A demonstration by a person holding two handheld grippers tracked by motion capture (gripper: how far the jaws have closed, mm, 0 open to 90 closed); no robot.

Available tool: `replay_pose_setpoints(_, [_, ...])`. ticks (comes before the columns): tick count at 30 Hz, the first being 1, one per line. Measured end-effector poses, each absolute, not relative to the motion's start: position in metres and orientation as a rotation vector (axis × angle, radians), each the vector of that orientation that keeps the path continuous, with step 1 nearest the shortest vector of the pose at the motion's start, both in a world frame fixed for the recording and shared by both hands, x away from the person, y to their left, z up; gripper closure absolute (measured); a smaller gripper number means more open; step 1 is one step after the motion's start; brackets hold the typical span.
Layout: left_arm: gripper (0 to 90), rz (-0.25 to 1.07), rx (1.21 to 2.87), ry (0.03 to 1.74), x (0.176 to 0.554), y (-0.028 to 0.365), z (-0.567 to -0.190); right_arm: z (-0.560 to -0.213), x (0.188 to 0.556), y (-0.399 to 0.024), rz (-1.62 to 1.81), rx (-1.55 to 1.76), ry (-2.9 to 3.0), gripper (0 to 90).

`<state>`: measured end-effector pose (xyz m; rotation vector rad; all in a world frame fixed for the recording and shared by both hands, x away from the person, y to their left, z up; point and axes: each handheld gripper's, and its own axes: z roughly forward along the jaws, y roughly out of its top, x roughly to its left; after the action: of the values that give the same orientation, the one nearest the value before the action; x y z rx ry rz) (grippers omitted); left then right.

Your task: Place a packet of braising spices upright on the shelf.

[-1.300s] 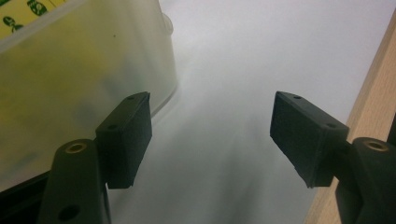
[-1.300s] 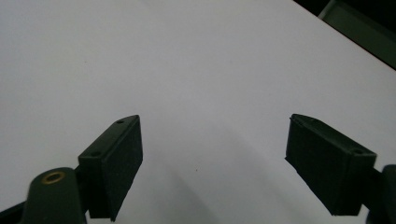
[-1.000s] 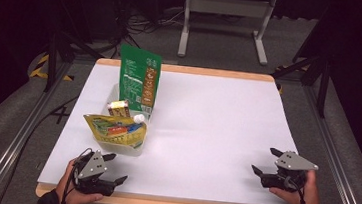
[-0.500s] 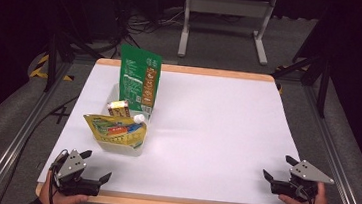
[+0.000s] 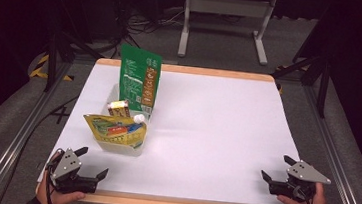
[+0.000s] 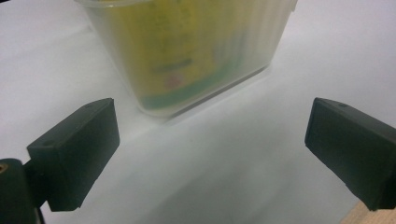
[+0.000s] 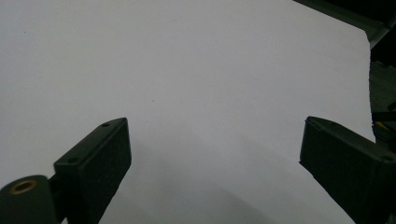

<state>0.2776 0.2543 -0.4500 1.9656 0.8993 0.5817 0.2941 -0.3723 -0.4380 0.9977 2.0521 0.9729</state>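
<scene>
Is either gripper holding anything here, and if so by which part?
Nothing is held. The left gripper and the right gripper are both open with nothing between their jaws.

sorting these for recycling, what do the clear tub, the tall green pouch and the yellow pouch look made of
Clear rectangular tub: likely frosted translucent plastic; the yellow print shows blurred through its wall.
Tall green stand-up pouch: seemingly flexible printed plastic film, standing upright in the tub with a slight sheen.
Yellow printed pouch: probably glossy film too; its white spout cap looks like hard plastic.

Dim room, grey floor (image 5: 15, 111), white wood-edged table (image 5: 216, 130), cables apparently behind
</scene>
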Motion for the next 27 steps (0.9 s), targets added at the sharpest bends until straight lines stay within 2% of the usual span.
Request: replay_pose_setpoints(27, [5.1, 0.561, 1.994, 0.902, 0.2810, 0.2495, -0.4508, -0.4385, 0.2954, -0.3720, 1.006, 0.986, 2.067, 10.2])
